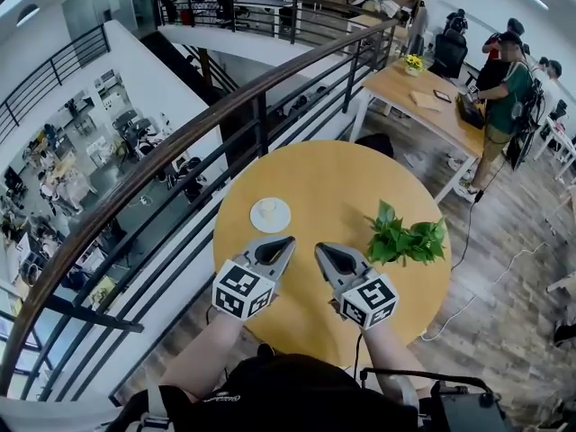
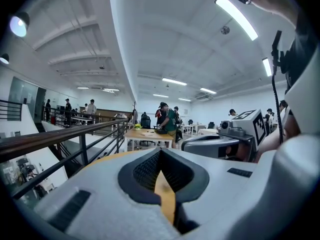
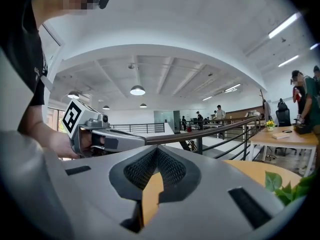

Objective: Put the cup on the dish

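Left gripper (image 1: 284, 241) and right gripper (image 1: 320, 249): jaws pressed together, empty. Only the head view shows, seemingly, the cup (image 1: 268, 211) on its dish (image 1: 283, 224).

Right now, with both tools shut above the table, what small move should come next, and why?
Probably just draw both tools back and stop. The cup seems to sit on the dish already, and the left tool and right tool are shut, empty and clear of it, so nothing looks left to grasp.

Table (image 1: 324, 183) smooth matt wood; dish (image 1: 270, 215) glossy white, ceramic-looking; railing (image 1: 261, 124) dark metal, wood-topped.
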The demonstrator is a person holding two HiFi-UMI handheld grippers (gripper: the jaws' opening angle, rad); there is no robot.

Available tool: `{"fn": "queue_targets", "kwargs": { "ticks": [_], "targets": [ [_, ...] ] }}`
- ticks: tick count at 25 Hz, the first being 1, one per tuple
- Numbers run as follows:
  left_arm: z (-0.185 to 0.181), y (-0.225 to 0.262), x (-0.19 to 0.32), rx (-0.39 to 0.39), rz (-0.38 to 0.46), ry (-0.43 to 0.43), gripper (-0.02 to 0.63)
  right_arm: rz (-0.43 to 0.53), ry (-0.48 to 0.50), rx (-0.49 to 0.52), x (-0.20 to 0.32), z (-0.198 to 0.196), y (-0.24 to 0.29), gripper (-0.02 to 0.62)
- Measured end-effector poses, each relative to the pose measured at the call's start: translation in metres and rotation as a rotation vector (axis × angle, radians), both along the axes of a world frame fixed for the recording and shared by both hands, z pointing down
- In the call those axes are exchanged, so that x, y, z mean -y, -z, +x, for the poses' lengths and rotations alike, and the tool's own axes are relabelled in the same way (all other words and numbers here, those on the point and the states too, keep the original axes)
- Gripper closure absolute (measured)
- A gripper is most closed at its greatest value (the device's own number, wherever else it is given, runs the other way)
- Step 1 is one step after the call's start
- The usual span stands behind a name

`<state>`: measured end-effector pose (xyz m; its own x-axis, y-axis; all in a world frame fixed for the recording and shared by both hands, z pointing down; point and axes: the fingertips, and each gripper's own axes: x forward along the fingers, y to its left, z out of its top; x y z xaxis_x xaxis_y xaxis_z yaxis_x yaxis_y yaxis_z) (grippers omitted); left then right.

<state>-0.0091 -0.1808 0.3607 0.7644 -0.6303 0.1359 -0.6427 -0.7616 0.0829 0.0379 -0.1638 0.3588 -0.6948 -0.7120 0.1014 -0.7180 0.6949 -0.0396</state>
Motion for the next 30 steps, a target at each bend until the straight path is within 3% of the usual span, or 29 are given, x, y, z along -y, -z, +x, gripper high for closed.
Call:
{"fn": "queue_targets", "kwargs": {
  "ticks": [30],
  "targets": [
    [0.002,-0.018,-0.011,0.031,-0.026,-0.028,0.601,-0.057,0.023,-0.013,-0.01,-0.01,-0.013,0.595]
  ]
}}
